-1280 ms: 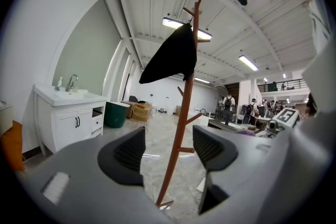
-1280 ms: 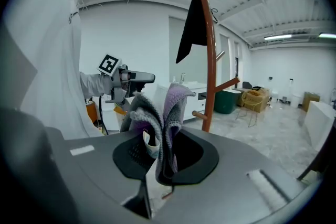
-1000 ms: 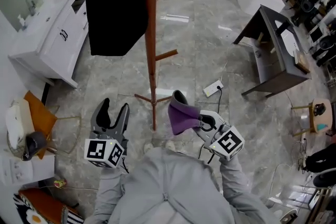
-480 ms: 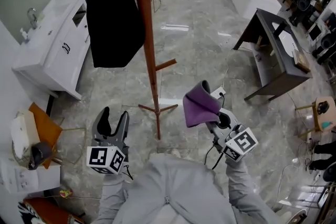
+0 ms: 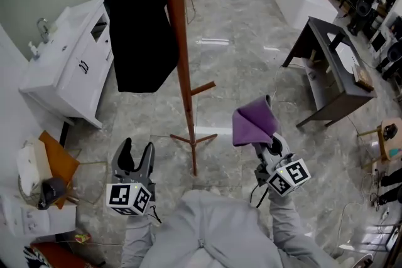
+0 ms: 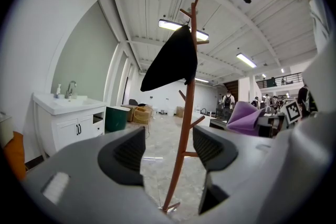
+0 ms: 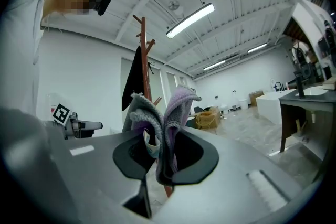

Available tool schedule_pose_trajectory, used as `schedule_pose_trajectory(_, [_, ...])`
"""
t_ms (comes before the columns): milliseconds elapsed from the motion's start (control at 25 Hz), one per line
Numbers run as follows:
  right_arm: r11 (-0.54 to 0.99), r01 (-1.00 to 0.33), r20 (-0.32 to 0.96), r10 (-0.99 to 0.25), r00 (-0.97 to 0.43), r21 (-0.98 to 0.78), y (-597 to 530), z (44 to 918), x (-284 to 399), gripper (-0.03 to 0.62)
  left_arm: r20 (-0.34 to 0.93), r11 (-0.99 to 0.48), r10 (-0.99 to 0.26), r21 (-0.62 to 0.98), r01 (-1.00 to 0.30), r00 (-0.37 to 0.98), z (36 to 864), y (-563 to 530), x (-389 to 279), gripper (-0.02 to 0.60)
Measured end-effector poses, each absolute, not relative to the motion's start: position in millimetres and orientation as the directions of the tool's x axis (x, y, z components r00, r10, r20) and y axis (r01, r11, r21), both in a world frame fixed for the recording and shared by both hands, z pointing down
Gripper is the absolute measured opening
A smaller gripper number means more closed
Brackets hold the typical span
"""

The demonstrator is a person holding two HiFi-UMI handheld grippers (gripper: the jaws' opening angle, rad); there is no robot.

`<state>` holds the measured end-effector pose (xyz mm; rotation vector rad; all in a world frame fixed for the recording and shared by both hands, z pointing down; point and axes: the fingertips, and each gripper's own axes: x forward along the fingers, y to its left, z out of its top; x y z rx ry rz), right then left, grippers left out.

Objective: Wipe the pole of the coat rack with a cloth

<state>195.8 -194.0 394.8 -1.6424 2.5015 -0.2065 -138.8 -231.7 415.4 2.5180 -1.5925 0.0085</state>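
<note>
Purple cloth (image 5: 253, 125) standing up from right gripper (image 5: 267, 146) jaws, wooden pole (image 5: 180, 53) upright

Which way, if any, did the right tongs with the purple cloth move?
Yes. The right tongs, shut on the purple cloth, shifted right and up in the head view, away from the brown wooden coat rack pole.

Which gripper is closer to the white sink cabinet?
Left. The left gripper is on the sink cabinet side of the pole; the right gripper, clamping the cloth, is across it.
</note>
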Motion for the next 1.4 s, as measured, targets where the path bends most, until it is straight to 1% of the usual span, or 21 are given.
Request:
schedule_pose_trajectory(280, [0.321, -0.917, -0.05, -0.947, -0.318, -0.237, -202.8, 402.1, 201.9, 0.057, 0.09, -0.416, -0.899, 0.132, -0.9, 0.429, 416.2, -238.0, -140.5, 0.308])
schedule_pose_trajectory(560, [0.276, -0.932, -0.035, -0.96, -0.276, -0.235, -208.1, 408.3, 203.4, 0.055, 0.085, -0.415, -0.9, 0.135, -0.9, 0.427, 416.8, -243.3, -140.5, 0.308])
schedule_pose_trajectory(1400, [0.281, -0.931, -0.052, -0.959, -0.277, -0.234, -228.8, 414.2, 202.2, 0.055, 0.074, -0.416, -0.901, 0.128, -0.9, 0.427, 413.1, -265.2, -135.0, 0.308])
